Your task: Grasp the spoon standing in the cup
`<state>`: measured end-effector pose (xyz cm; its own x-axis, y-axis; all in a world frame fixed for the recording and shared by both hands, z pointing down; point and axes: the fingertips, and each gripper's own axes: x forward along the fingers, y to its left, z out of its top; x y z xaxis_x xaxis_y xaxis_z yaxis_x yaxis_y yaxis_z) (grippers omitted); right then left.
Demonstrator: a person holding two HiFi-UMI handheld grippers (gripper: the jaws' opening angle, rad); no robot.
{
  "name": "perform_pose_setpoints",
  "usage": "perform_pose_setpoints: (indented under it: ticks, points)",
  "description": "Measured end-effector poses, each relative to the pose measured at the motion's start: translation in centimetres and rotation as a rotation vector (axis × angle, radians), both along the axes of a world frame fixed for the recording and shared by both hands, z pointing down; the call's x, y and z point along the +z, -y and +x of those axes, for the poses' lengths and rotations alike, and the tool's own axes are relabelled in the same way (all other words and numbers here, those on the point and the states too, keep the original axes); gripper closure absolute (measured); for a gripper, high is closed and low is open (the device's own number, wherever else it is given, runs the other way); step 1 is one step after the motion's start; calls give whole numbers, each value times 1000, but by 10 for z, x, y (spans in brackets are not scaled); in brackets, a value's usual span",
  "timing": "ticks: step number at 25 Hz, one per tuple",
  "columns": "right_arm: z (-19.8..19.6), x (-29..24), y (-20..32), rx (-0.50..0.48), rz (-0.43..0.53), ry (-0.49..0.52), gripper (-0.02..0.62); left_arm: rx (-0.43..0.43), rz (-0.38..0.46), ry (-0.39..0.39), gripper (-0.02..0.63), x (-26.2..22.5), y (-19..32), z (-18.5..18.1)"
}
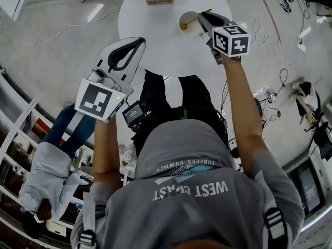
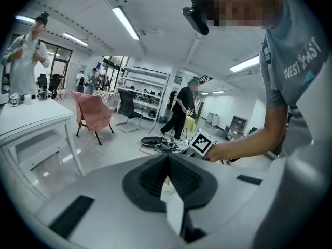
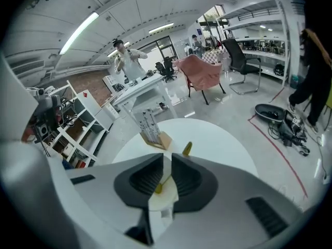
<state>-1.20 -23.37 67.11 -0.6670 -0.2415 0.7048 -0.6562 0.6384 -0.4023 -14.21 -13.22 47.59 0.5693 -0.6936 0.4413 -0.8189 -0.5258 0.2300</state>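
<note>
Spoon [image 3: 187, 148]: yellow, standing in the cup [image 1: 188, 21] on the round white table [image 1: 145, 22], its long axis tilted rightward in the right gripper view. We place it just ahead of the right tongs [image 3: 167, 160], the nearer pair, jaws narrowly apart, gripping nothing. Left tongs [image 2: 167, 157]: jaws together, empty, well apart from the cup.

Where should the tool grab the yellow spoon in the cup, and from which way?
Grab the spoon by its thin handle, above the rim of the cup, coming down from above. Its bowl end sits down inside the cup, so only the leaning handle sticks out free. The right tool hangs over it with jaws apart, one on each side of the handle.
</note>
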Motion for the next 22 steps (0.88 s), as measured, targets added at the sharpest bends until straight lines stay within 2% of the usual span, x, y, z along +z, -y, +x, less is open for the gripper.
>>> perform_pose_setpoints:
  ticks: [12,22]
  points:
    - [20,-6,-4,72,32,-6,531,12,-16,-6,603,12,0,-2]
    - [17,8,10,91,30,-2,518,10,-32,-6,603,18,-6,-3]
